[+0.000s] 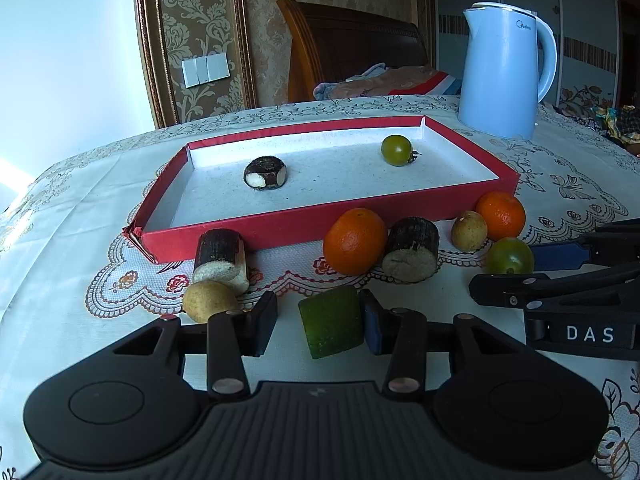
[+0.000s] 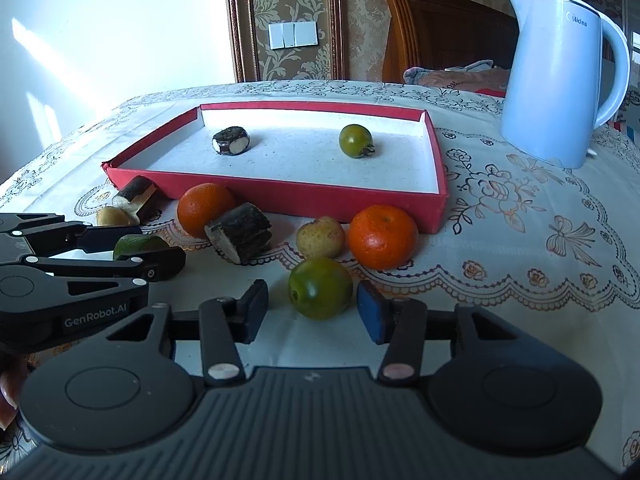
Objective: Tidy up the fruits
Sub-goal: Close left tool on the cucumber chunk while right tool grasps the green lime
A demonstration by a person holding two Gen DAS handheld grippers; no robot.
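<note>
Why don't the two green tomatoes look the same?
One green tomato lies inside the red tray; the other tomato sits on the tablecloth, between the right gripper pads. The tray tomato shows a dark stalk at its side; the other shows only a small dimple. Both are round, shiny and green.

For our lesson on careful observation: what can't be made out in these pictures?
Left wrist view: right gripper cut off by the right edge.
Right wrist view: green chunk mostly hidden by left gripper; whether its pads press it is unclear.
Right wrist view: hand cut off by left edge.
</note>
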